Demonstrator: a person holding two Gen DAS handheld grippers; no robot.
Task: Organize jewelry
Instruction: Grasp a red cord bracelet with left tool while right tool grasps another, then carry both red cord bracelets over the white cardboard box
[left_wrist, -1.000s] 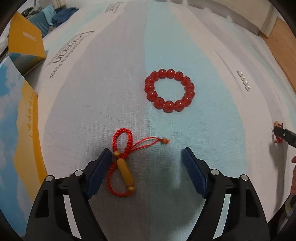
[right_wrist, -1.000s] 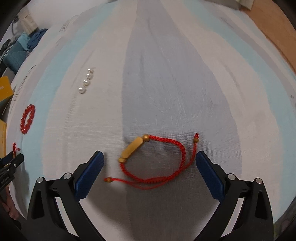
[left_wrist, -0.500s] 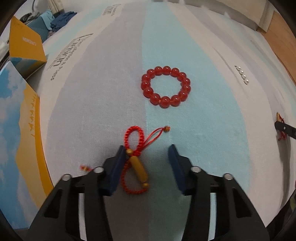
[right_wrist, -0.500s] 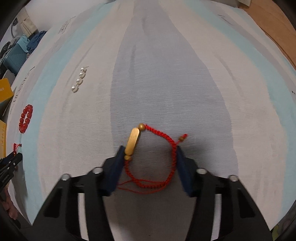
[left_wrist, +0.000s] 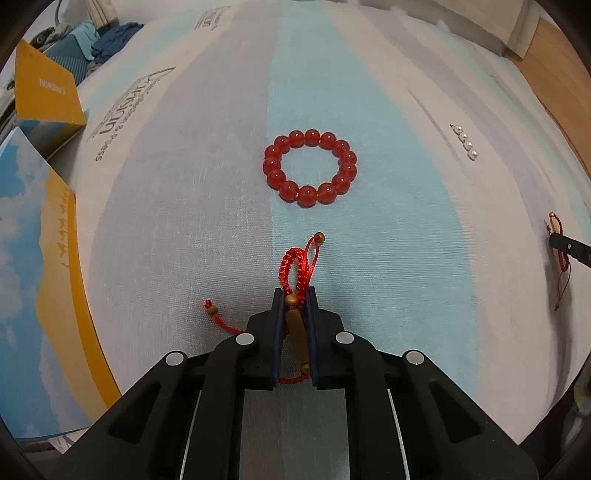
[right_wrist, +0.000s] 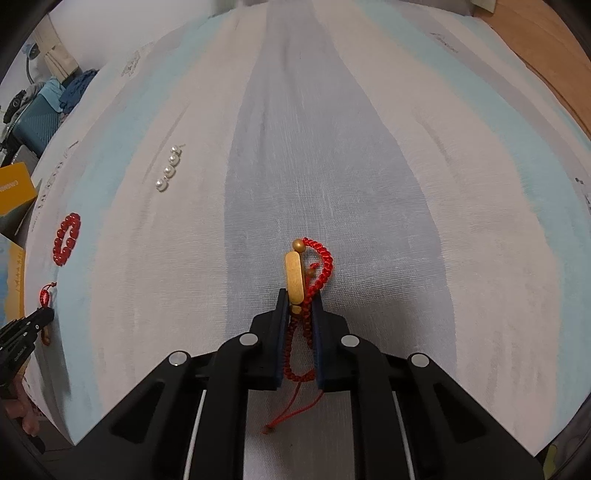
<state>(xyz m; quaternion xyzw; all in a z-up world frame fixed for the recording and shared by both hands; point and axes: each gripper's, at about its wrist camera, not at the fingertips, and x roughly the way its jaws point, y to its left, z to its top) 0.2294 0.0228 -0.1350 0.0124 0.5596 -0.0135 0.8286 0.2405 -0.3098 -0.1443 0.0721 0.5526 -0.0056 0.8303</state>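
Red cord bracelets: two of them, each with a gold bar bead, each pinched in a claw. Neither looks lifted yet; both seem to lie on the striped sheet (left_wrist: 184, 206).
Left gripper (left_wrist: 294, 295): fingers together, clamped on the left cord bracelet (left_wrist: 294, 325) across its gold bar. Braided loop pokes out ahead of the tips toward the bead bracelet; one tail with a small bead trails off to the left.
Right gripper (right_wrist: 299, 301): fingers together on the right cord bracelet (right_wrist: 295, 275), gripping the near end of the bar plus the bunched cord. Most of the bar sticks out past the tips; loose tail lies back under the claw.
Landmark: red bead bracelet (left_wrist: 310, 168), flat on the blue stripe.
Left cord bracelet vs landmark: just below it, near, not touching.
Pearl strip (left_wrist: 466, 142): right of the bead bracelet, well apart, untouched.
Right cord bracelet vs landmark: far right of it, beyond the pearls.
Boxes: yellow-and-blue box (left_wrist: 40, 99) far left of the bead bracelet, larger printed box (left_wrist: 33, 295) nearer the camera; cannot tell whether either is the drop spot.
Done: both cord bracelets grasped, my read.
Left: lift and place both; bead bracelet and pearls not handled. Early in the job.
Risk: right grip is near the bar's end, so it may swing when lifted.
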